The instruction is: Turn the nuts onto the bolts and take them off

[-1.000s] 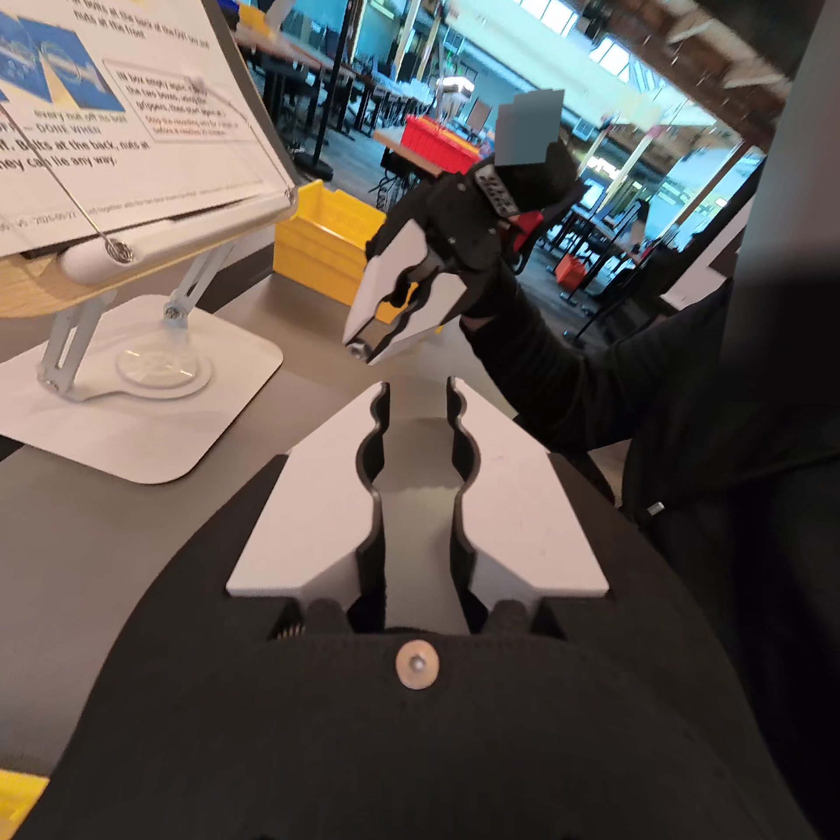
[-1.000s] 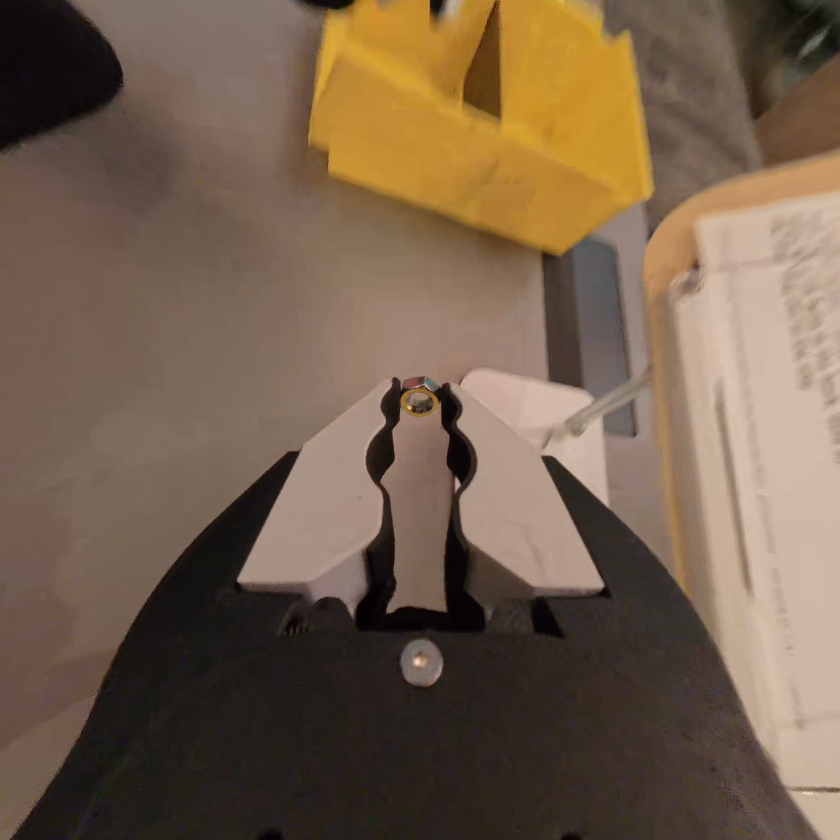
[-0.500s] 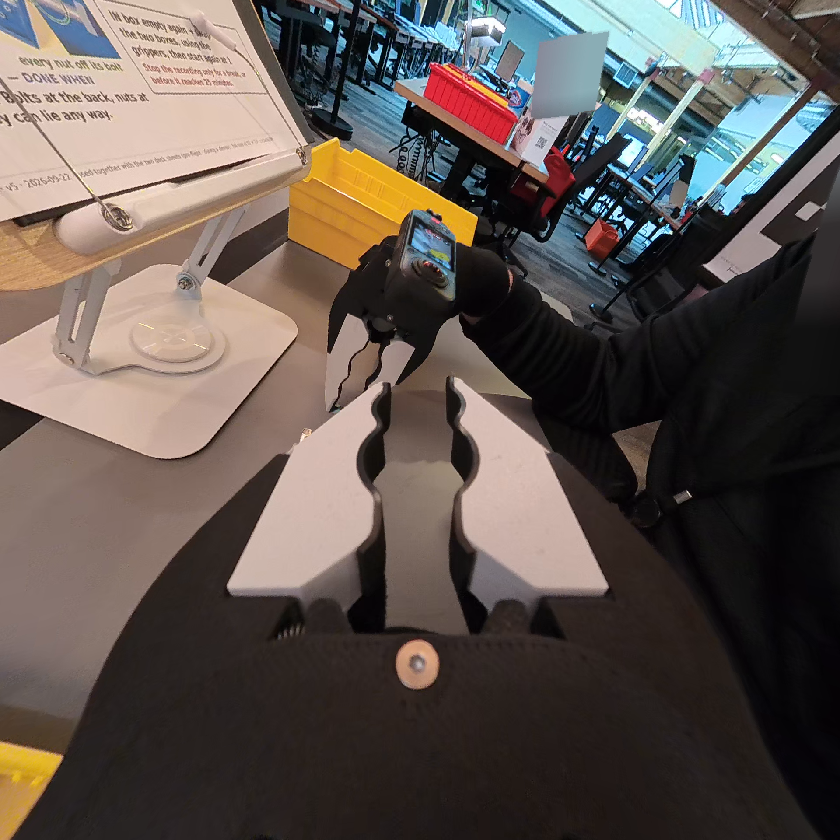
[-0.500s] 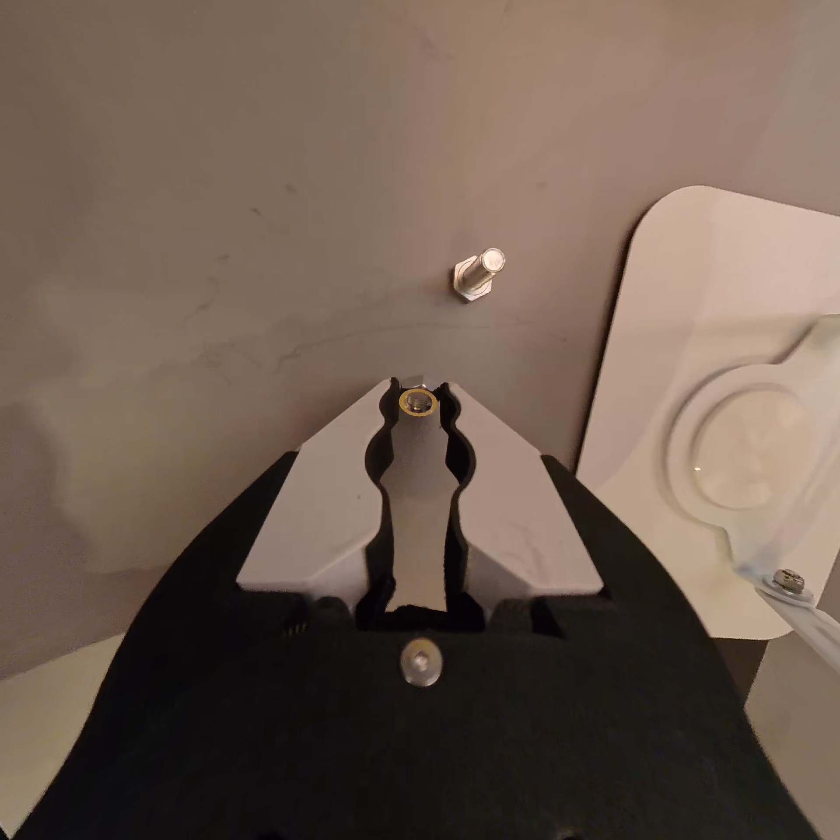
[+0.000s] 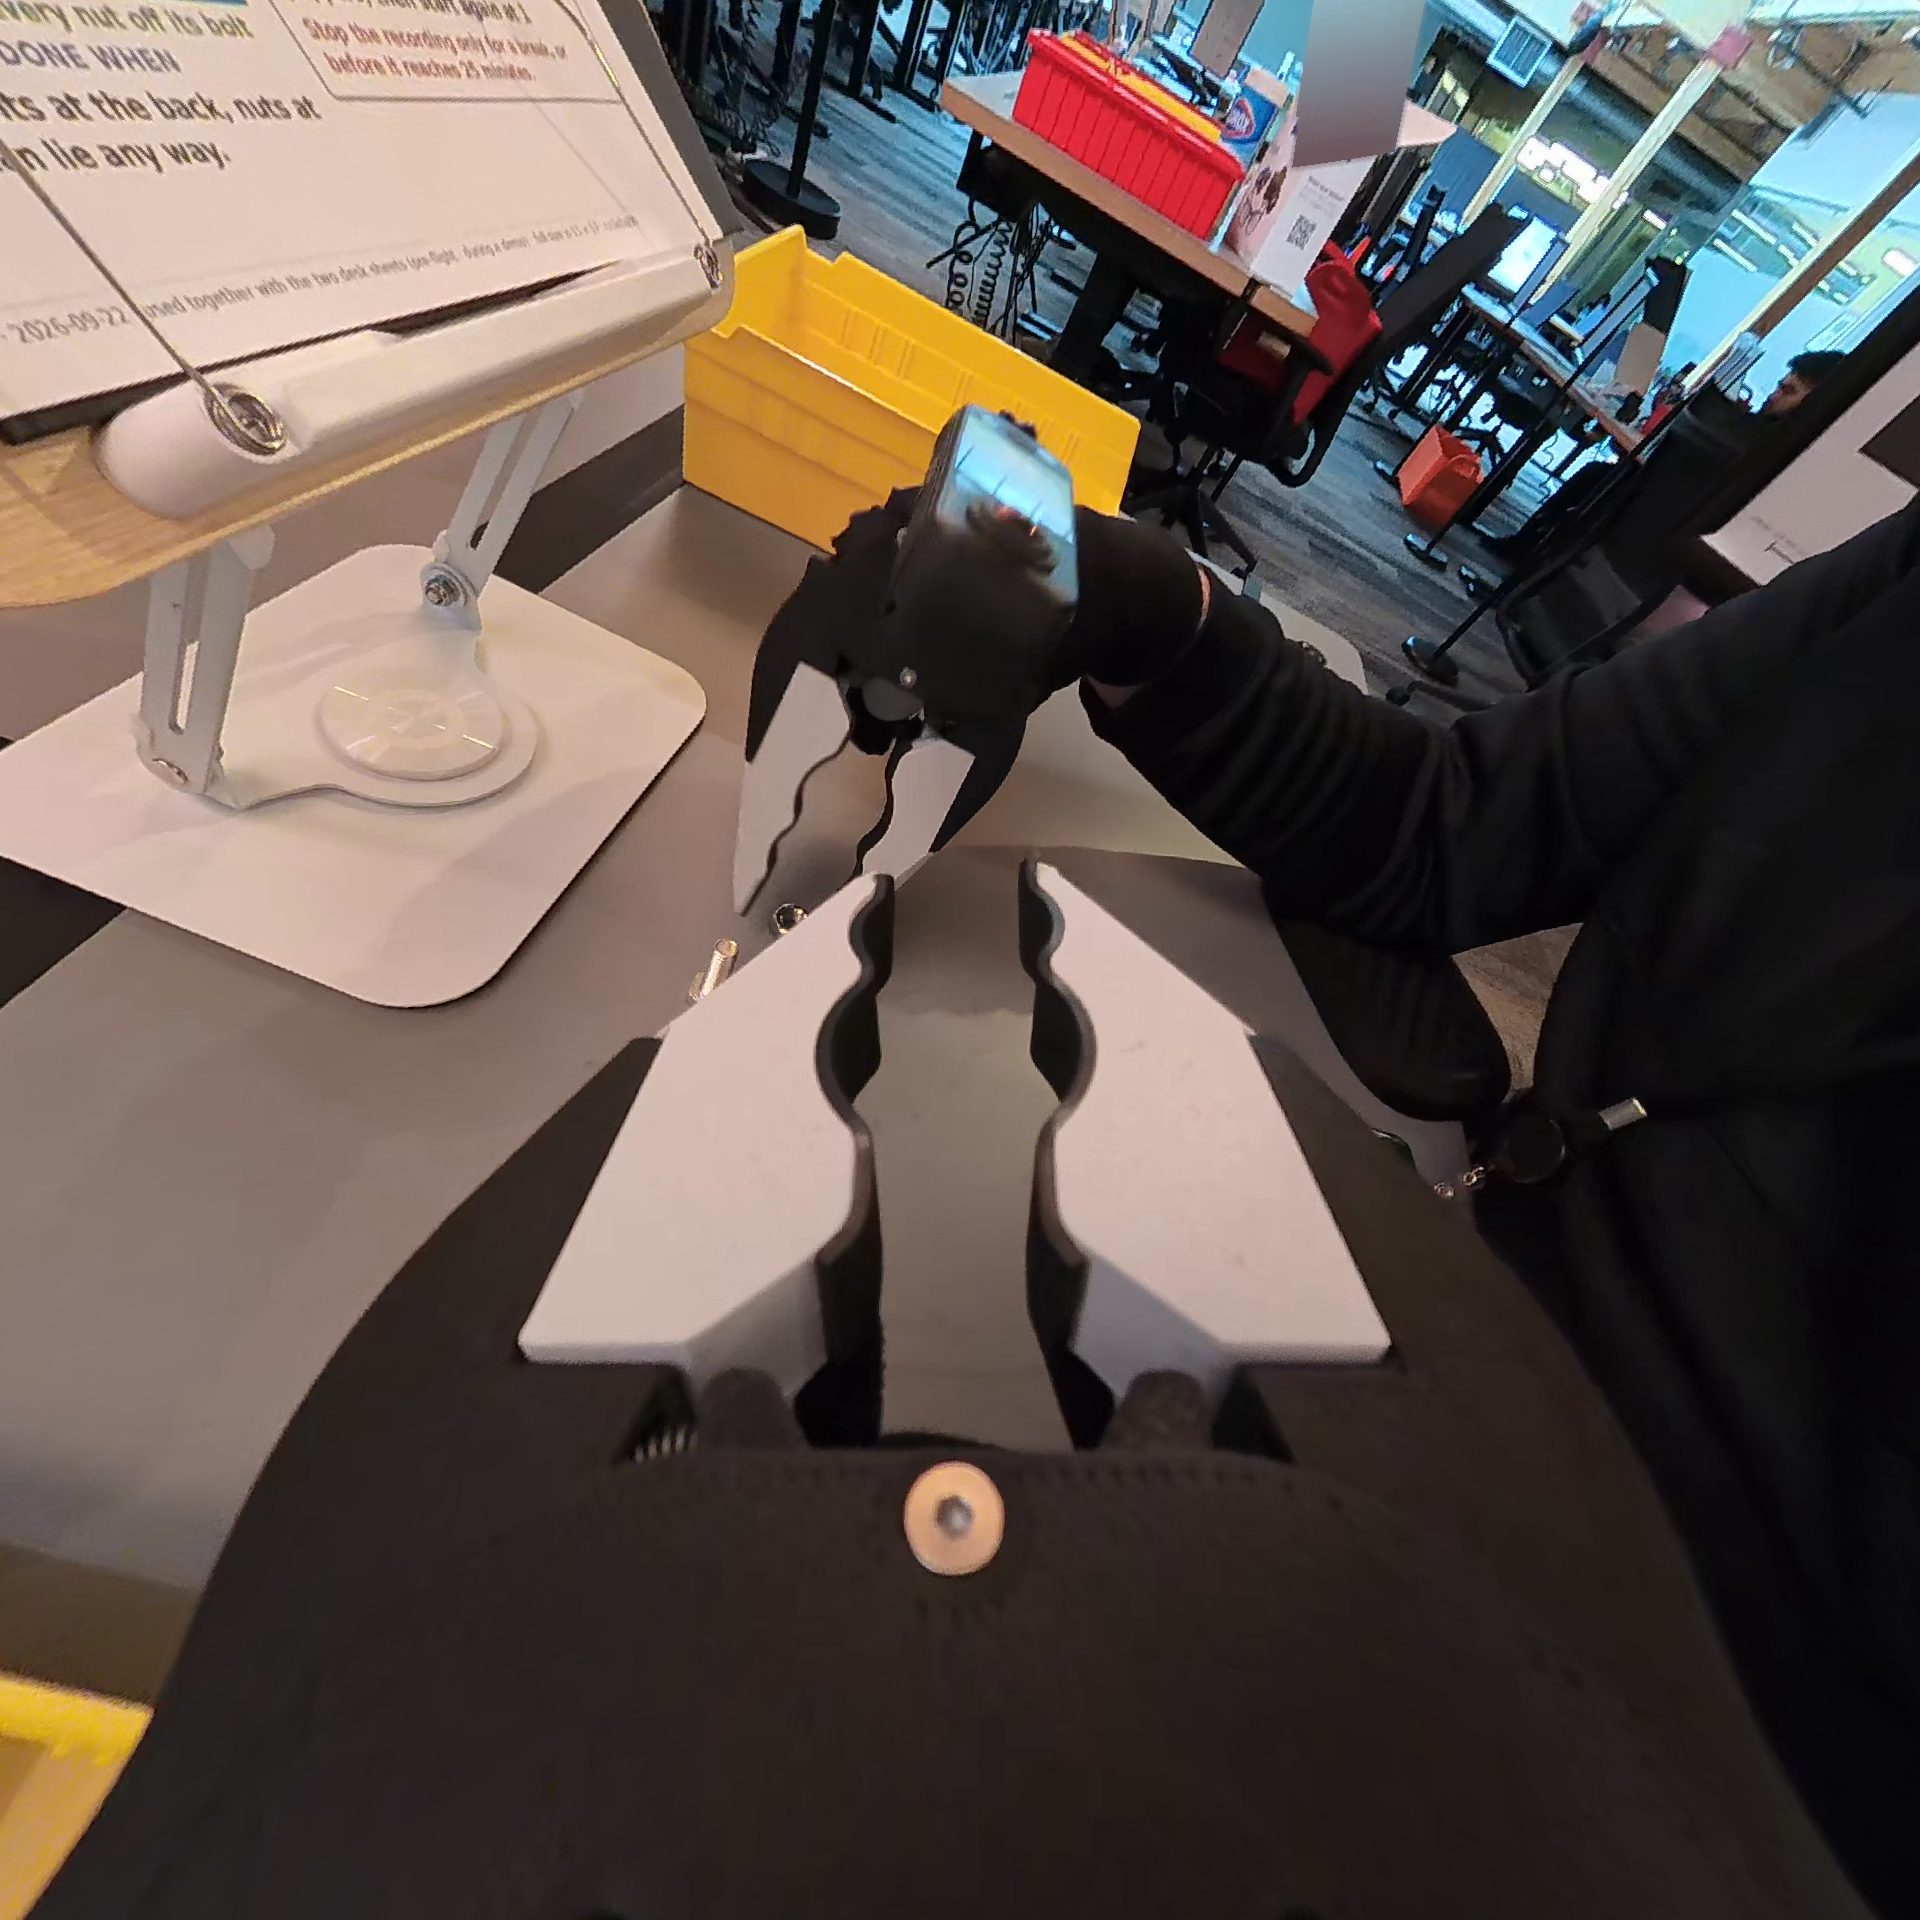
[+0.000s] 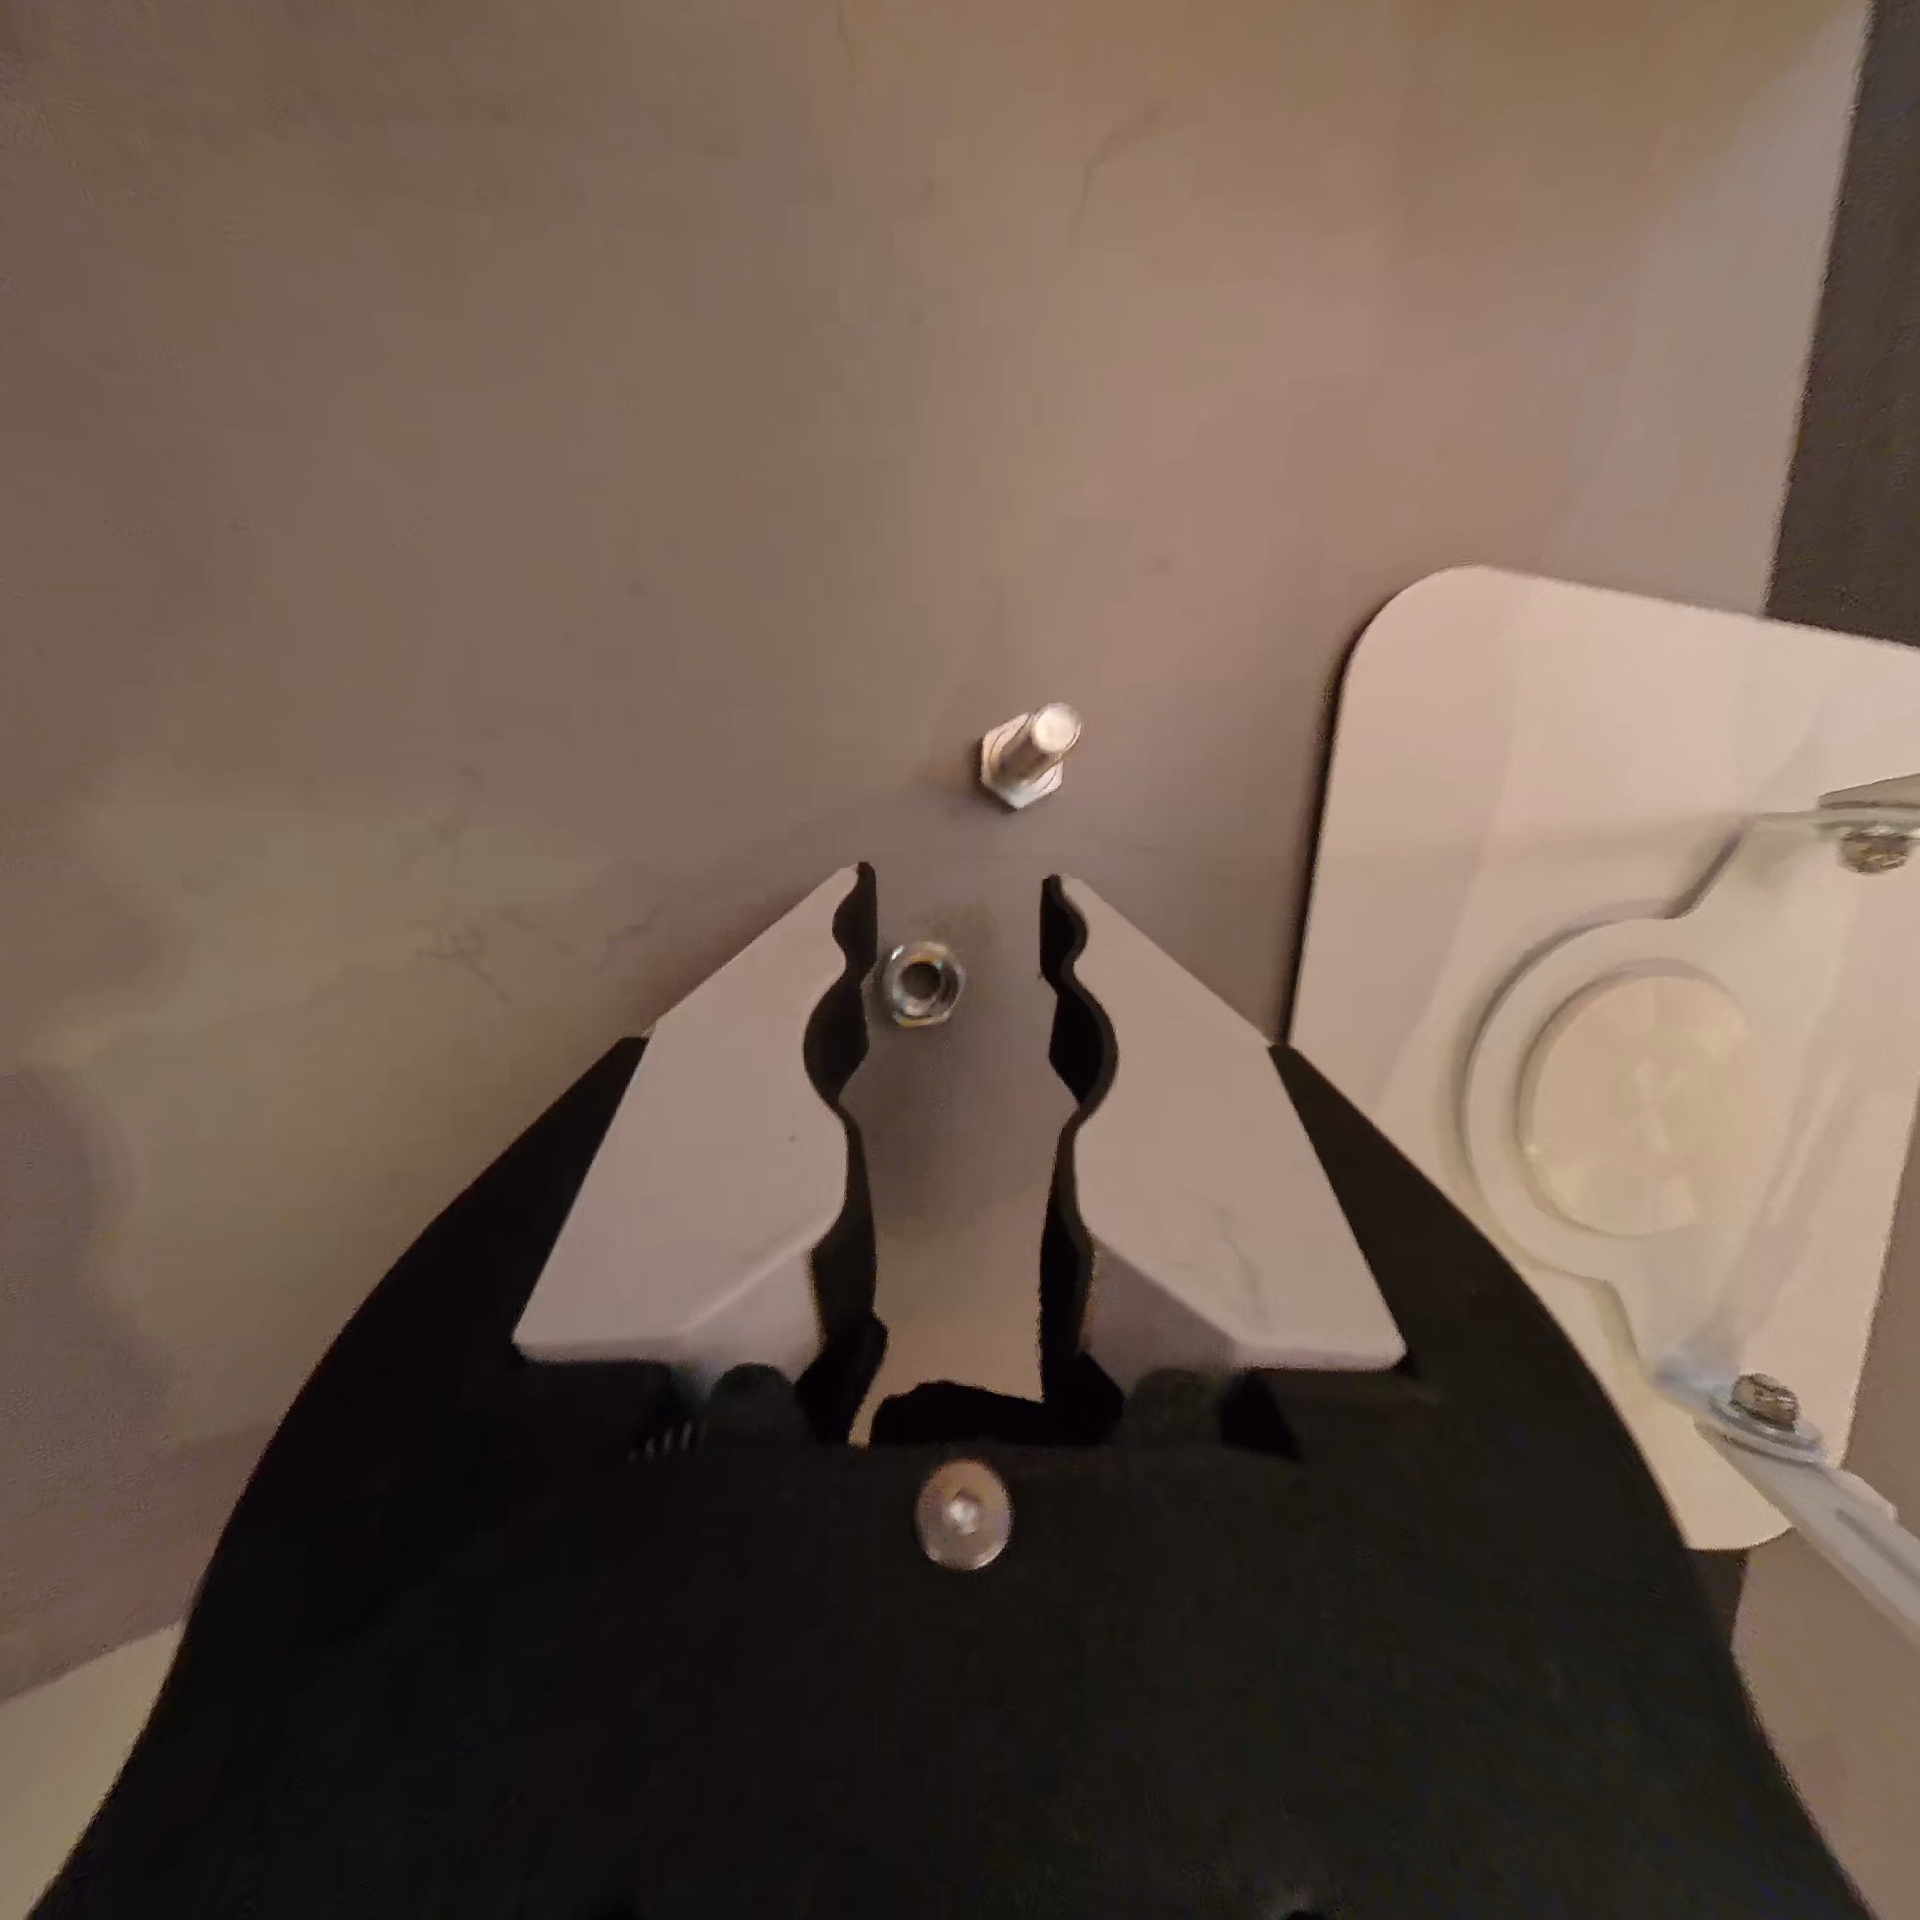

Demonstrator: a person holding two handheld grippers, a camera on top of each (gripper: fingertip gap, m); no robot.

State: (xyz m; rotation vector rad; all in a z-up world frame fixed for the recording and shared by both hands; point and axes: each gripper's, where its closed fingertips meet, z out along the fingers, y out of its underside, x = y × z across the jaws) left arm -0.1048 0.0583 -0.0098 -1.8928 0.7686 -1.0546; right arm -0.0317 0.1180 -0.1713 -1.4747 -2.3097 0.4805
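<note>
The right gripper (image 6: 956, 899) has its jaws apart, and the nut (image 6: 921, 985) lies flat on the desk (image 6: 520, 520) between them, close to the left finger. The bolt (image 6: 1029, 764) stands on its head just past the tips, near the white stand base (image 6: 1558, 831). The left gripper (image 5: 954, 899) waits open and empty, farther from the bolt.

Small hex steel nut (image 6: 920, 985) and short silver steel bolt (image 6: 1029, 767): bright plated metal, shiny, lying on a matt grey tabletop (image 6: 520, 520) that is smooth with faint scuffs. Right hand-held gripper (image 6: 956, 909) and left hand-held gripper (image 5: 956, 904) both have matt pale-grey plastic fingers with black wavy liners on a finely textured matt black body, each with a bright metal screw at the base. White document stand base (image 5: 343, 831) is smooth satin-painted sheet metal with a clear glossy plastic disc; yellow plastic bin (image 5: 883, 384) is semi-gloss and ribbed, and the stand's tray edge looks like light wood carrying matt printed paper.
</note>
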